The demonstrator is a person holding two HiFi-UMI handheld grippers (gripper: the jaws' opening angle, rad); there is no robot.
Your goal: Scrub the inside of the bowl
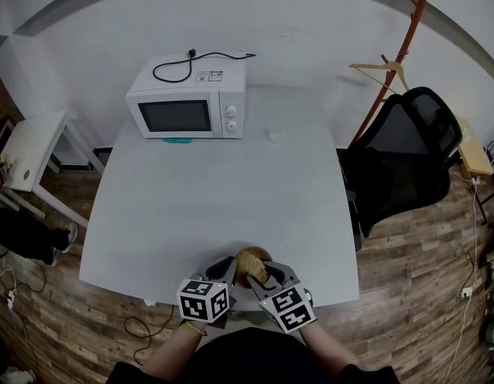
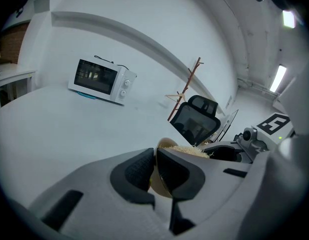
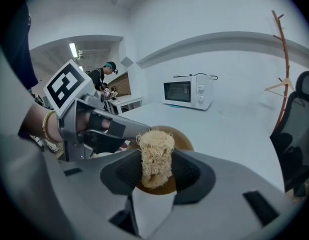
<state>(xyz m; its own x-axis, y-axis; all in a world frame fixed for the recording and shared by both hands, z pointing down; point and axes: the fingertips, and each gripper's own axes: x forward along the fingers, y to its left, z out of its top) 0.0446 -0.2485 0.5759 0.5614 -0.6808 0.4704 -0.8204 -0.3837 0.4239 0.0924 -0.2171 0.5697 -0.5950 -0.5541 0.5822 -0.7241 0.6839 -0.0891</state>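
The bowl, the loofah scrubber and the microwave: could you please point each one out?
bowl (image 3: 180,140), right gripper view, inner wall near its rim.
loofah scrubber (image 3: 155,156), right gripper view, middle of the fibre bundle.
microwave (image 1: 175,116), head view, its door window.

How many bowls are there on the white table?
1. The brown bowl stands at the near edge of the table. The left gripper grips its rim; the right gripper holds a scrubber over it. No other bowl shows; the microwave may hide something.

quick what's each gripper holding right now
left gripper: closed on the bowl rim
right gripper: closed on the scrubber, over the bowl
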